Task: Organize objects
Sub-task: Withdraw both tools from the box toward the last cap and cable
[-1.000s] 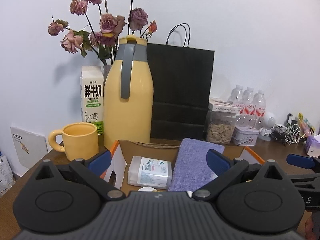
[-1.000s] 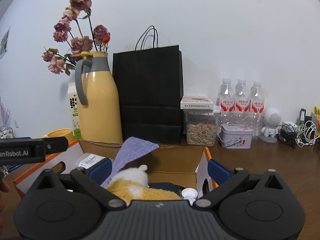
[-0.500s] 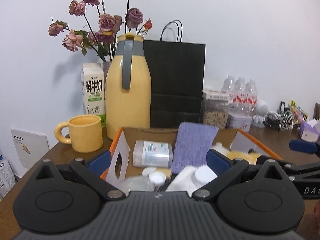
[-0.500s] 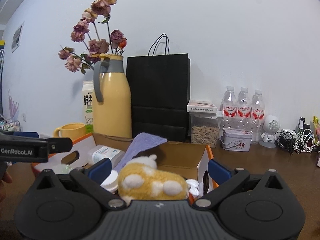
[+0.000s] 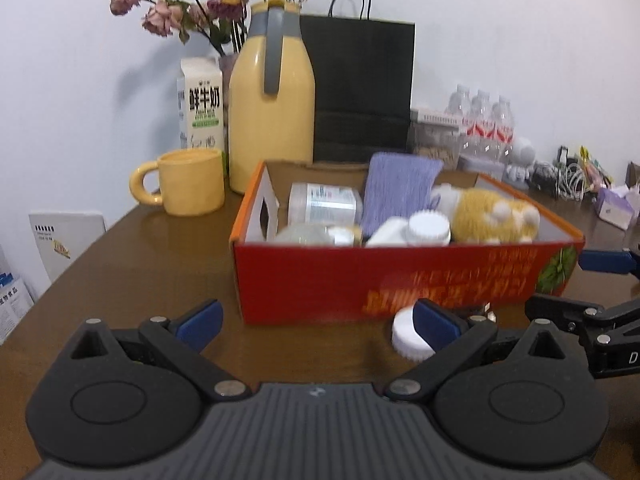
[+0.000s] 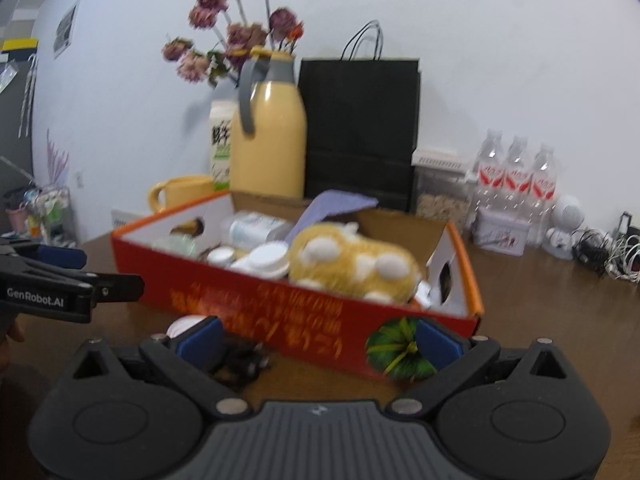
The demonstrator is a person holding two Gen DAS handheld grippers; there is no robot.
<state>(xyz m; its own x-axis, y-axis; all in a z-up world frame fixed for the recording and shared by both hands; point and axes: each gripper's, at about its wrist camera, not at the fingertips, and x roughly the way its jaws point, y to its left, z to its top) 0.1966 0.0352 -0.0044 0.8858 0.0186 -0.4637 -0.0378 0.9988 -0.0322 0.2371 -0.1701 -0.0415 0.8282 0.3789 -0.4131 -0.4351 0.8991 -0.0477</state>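
Note:
A red cardboard box (image 5: 400,276) with orange rims stands on the brown table (image 5: 132,264). It holds a yellow plush toy (image 5: 492,216), a purple cloth (image 5: 400,188), a clear packet (image 5: 324,204) and white-capped bottles (image 5: 428,228). The box also shows in the right wrist view (image 6: 280,312), with the plush toy (image 6: 352,264). A white bottle cap (image 5: 406,338) lies on the table in front of the box. My left gripper (image 5: 316,324) is open and empty before the box. My right gripper (image 6: 316,340) is open and empty, near the box's front wall.
Behind the box stand a yellow mug (image 5: 188,188), a yellow thermos (image 5: 272,100), a milk carton (image 5: 202,108), a black paper bag (image 5: 360,92), dried roses (image 5: 208,4), water bottles (image 6: 516,176), a seed jar (image 6: 440,188) and cables (image 6: 608,248). A dark object (image 6: 240,364) lies by my right gripper.
Both grippers have pulled back and away from the box, so its red front wall and the table in front now show. Both stayed open and empty.

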